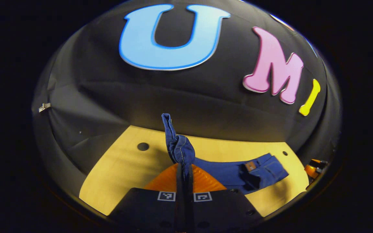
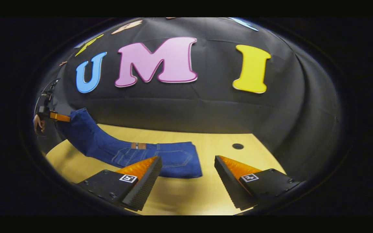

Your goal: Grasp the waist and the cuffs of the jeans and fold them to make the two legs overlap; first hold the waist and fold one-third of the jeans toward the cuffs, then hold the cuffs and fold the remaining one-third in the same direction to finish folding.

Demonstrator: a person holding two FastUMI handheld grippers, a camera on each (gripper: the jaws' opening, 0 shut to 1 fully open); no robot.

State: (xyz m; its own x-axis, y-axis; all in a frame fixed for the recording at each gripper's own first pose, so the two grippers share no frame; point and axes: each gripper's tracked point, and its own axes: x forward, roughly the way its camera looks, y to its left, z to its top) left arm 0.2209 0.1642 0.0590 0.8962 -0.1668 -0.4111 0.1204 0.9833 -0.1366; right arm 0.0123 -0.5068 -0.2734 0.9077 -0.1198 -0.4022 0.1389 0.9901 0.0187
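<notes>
**Lifting the cuff end of the jeans**

Pinching the cuff end of the jeans with the left hand-held gripper, fingers squeezed tight together with the blue cloth bunched up between them, in the lower middle of the left gripper view. Holding that end up off the desk, with the rest of the jeans trailing down toward the lower right, waist end lying flat.

Waiting with the right hand-held gripper, fingers spread wide apart at the bottom of the right gripper view, holding nothing. Hovering just in front of the waist end of the jeans, which is lying flat in the middle of that frame, the leg rising up toward the far hand-held gripper at the left edge.

Probably getting both ends held so the legs can be laid over each other. Doing it well likely means grabbing the waist near its edge, keeping the cloth pulled straight, and lining up the two legs before laying them down.

No boxes or bins to see here.
</notes>
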